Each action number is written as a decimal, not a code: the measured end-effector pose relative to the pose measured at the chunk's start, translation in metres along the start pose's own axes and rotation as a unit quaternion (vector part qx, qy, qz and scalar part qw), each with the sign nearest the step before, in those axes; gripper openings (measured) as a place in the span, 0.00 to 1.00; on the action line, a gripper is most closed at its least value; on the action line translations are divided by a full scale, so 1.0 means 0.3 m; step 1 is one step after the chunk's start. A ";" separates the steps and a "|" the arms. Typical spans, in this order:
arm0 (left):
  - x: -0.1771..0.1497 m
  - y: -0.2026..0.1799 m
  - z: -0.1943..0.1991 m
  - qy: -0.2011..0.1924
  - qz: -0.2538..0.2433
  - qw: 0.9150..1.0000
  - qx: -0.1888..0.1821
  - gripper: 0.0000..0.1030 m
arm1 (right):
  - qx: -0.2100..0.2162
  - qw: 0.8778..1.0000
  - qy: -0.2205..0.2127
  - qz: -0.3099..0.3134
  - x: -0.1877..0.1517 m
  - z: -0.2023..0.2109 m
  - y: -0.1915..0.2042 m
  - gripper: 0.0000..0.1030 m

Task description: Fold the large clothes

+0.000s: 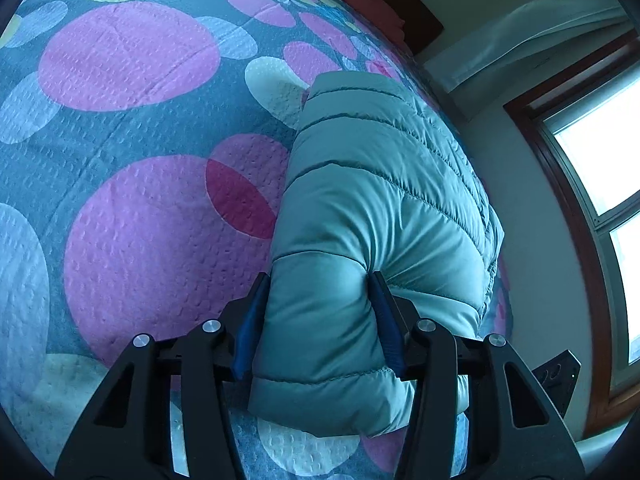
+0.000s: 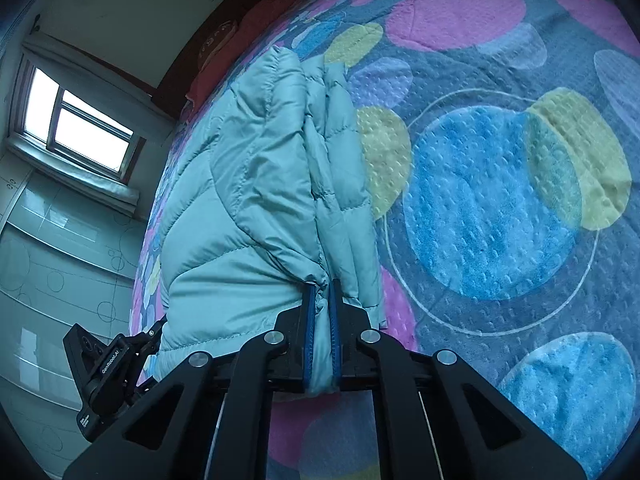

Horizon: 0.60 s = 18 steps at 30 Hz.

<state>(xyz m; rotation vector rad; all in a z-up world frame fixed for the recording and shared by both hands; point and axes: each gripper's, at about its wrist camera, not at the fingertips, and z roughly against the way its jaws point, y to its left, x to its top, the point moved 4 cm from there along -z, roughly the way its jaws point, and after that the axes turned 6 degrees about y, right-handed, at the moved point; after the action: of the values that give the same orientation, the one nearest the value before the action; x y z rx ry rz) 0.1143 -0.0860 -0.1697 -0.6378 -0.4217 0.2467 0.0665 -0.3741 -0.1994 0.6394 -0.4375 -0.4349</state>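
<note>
Jacket [image 1: 372,208]: pale teal, quilted, puffy; lay on bed [image 1: 132,200] near the edge toward the window [image 1: 600,168], folded lengthwise into a long narrow bundle, one layer over another.

Left gripper [image 1: 318,320]: jaws spread wide round the thick near end of the bundle, blue pads [image 1: 250,328] pressing its sides; a loose squeeze, not a tight pinch. In the right wrist view the left gripper [image 2: 148,340] showed beside the bundle's near left corner.

Right gripper [image 2: 320,320]: jaws nearly pressed together, pinching a thin gather of fabric at the near end, where the upper layer met the strip below.

Bed: cover of pink, blue and yellow circles, flat; red pillow [image 2: 240,36] at far end, apart from the bundle.

Step, as judged: side folds done; both grippers held the near end ready for the crosswise fold.

Next move, as judged: lift both corners together, carry them toward the far end, lay them square. Padding looked springy and slick; uneven grips could skew the fold or let the left side slip.
</note>
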 end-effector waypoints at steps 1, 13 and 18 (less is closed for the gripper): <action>-0.001 0.003 -0.005 0.001 -0.002 1.000 0.001 0.48 | 0.000 1.000 0.000 -0.001 -0.001 -0.006 -0.004 0.05; 0.031 0.016 0.101 -0.015 0.022 0.999 -0.038 0.56 | 0.016 1.000 -0.008 -0.001 0.005 0.076 0.003 0.09; 0.098 0.003 0.146 -0.046 0.042 0.996 -0.058 0.72 | 0.025 0.998 -0.050 -0.006 0.059 0.152 0.019 0.52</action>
<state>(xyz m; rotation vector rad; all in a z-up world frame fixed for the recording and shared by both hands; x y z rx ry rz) 0.1204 -0.0521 -0.1298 -0.7609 -0.5016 0.3334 0.0592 -0.4005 -0.1585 0.6701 -0.5412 -0.4699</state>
